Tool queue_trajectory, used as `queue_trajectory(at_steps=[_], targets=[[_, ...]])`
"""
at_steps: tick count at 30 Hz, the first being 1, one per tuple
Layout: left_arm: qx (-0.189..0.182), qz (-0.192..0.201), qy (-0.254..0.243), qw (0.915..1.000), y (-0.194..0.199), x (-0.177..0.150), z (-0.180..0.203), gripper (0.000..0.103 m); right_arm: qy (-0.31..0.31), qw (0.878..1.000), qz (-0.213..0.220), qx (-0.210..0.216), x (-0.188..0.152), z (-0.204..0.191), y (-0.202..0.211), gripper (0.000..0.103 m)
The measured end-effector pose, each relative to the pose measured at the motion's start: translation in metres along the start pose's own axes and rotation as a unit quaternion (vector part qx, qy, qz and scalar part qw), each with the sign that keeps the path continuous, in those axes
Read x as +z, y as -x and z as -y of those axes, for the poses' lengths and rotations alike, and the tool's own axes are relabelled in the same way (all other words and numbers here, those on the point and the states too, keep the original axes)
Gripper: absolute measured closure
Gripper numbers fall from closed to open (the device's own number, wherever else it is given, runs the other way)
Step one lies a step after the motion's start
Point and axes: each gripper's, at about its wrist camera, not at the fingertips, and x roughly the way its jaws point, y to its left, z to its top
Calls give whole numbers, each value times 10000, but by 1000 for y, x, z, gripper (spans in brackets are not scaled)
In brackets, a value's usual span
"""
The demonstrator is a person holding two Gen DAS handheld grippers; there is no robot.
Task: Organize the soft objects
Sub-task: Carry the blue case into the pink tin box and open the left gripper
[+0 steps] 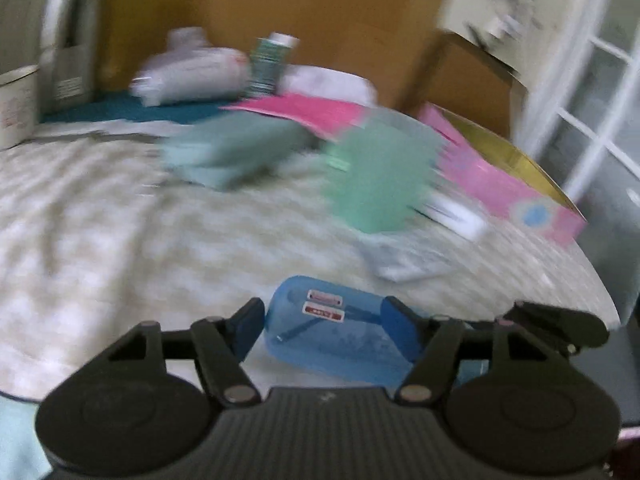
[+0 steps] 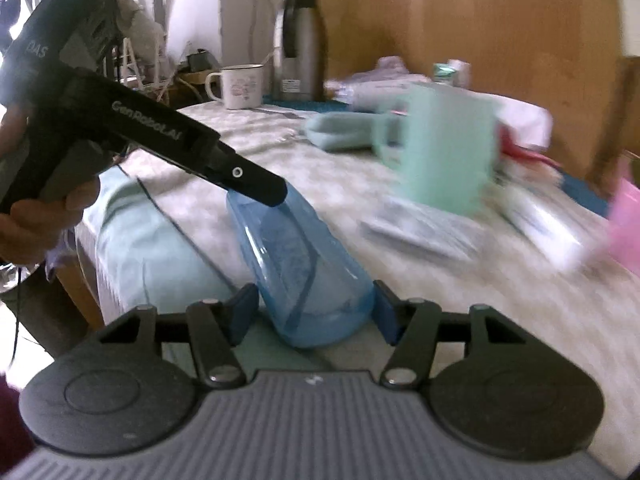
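Note:
A clear blue plastic pouch (image 1: 340, 332) lies on the pale bedspread (image 1: 120, 220) near the front edge. My left gripper (image 1: 324, 316) is shut on one end of it. My right gripper (image 2: 316, 304) is shut on the other end of the same pouch (image 2: 304, 264), and the left gripper's body (image 2: 160, 136) shows over it in the right wrist view. A mint green packet (image 1: 380, 176) stands further back. A folded grey-green cloth (image 1: 236, 152) lies to its left. Both views are blurred.
A pink box (image 1: 500, 184) sits at the right bed edge, with a pink sheet (image 1: 304, 112) behind. A white bag (image 1: 192, 72), a can (image 1: 268, 64), flat white packs (image 1: 408, 260), a mug (image 2: 240, 84) and a steel flask (image 2: 298, 44) lie around.

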Motion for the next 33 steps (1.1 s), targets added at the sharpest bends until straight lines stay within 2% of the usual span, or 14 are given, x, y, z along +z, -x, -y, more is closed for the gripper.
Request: queue_trajectory(at_steps=[4,8,11,14,17,19,21,23,25,28,30,33], targets=[[-344,-102,-637,9973,-37,7,74,35,-517,9971,99,-550,-33,39,49,40],[-620,-98,-1096,9920,-78,28,141,35,-1046,9869,330,-1186,-53,82,92,40],[-880,108,-1317,9873,-96,66,184,35,-1006,9769,825,-1695,-48,113,123,40],[-1002,530,-1583,9809,-111,115,228,33,-789,9644,1266,-2184,-28,152,142,40],[-848,884,-1732,9772,-138,154,263,29,-685,9543,1442,-2525,-8,198,134,40],[-581,1030,-1780,9769,-163,173,278,27,-787,9522,1345,-2628,2,230,116,39],[-241,888,-1797,9794,-191,182,285,29,-648,9484,979,-2947,6,248,92,37],[-109,611,-1624,9848,-205,183,280,36,-474,9372,1052,-3291,1,249,83,28],[-227,549,-1381,9886,-200,176,266,36,-564,9350,1233,-3276,-7,242,94,28],[-413,680,-1203,9895,-165,151,236,30,-796,9372,1704,-2936,-25,214,116,29],[-492,739,-1225,9885,-139,132,217,28,-898,9448,1799,-2587,-32,196,119,30],[-390,835,-1314,9870,-105,97,186,27,-1049,9614,1674,-1916,-38,175,107,37]])
